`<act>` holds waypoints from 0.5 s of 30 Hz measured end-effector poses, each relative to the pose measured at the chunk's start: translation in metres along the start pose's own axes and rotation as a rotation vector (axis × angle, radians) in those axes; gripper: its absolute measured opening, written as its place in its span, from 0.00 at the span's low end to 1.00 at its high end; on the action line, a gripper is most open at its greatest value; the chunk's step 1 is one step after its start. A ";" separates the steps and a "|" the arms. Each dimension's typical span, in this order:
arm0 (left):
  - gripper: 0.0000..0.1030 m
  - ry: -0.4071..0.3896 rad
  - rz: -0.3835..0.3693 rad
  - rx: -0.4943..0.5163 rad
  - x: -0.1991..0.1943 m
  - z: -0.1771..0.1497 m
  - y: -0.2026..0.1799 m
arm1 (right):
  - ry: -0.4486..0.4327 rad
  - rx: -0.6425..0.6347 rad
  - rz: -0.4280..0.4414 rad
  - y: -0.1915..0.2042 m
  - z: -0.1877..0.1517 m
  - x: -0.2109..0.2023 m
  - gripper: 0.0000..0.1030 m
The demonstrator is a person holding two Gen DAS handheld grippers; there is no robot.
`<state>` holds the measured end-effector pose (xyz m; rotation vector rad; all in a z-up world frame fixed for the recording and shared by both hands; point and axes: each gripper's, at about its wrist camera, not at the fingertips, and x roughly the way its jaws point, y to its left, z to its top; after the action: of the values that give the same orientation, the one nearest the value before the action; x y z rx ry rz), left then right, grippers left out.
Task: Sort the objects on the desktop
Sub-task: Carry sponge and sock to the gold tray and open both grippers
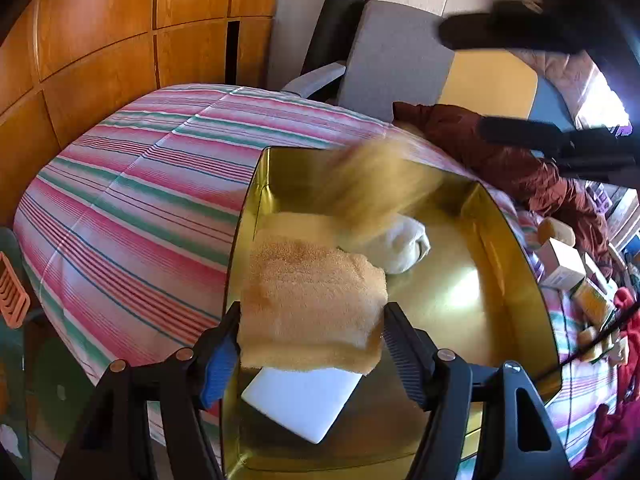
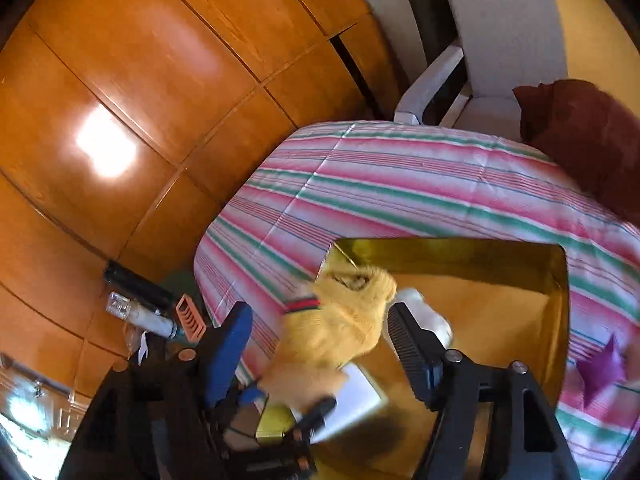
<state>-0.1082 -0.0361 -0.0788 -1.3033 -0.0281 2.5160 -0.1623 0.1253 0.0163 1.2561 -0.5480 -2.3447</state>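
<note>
A gold tin box (image 1: 516, 264) stands on the striped tablecloth (image 1: 132, 208). In the left wrist view a tan sponge (image 1: 312, 300) lies between the fingers of my left gripper (image 1: 312, 340), resting on a white block (image 1: 300, 404) inside the tin; the jaws stand open beside it. A white rolled cloth (image 1: 404, 244) lies farther in. A blurred yellow knitted piece (image 2: 352, 312) with a red-green cuff hangs loose between the wide-open fingers of my right gripper (image 2: 320, 344), over the tin's (image 2: 560, 304) left corner. It shows as a yellow blur (image 1: 376, 184), below the right gripper (image 1: 464, 82).
A maroon garment (image 1: 508, 160) lies at the table's far right beside small boxes (image 1: 560, 264). A grey armchair (image 1: 392, 60) stands behind the table, a wooden wardrobe (image 2: 140, 100) to the left. An orange slatted piece (image 1: 12, 300) sits low left. A purple scrap (image 2: 604, 368) lies right of the tin.
</note>
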 end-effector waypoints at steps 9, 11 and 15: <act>0.71 -0.021 0.006 -0.041 -0.002 -0.008 0.005 | 0.033 0.005 -0.069 -0.015 -0.051 -0.002 0.74; 0.71 -0.031 0.031 -0.030 -0.006 -0.009 0.002 | 0.030 0.012 -0.092 -0.021 -0.061 -0.007 0.74; 0.71 -0.048 0.065 -0.006 -0.017 -0.012 -0.004 | 0.008 0.011 -0.143 -0.029 -0.080 -0.020 0.77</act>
<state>-0.0882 -0.0386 -0.0718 -1.2658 -0.0034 2.6027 -0.0896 0.1487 -0.0263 1.3500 -0.4833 -2.4551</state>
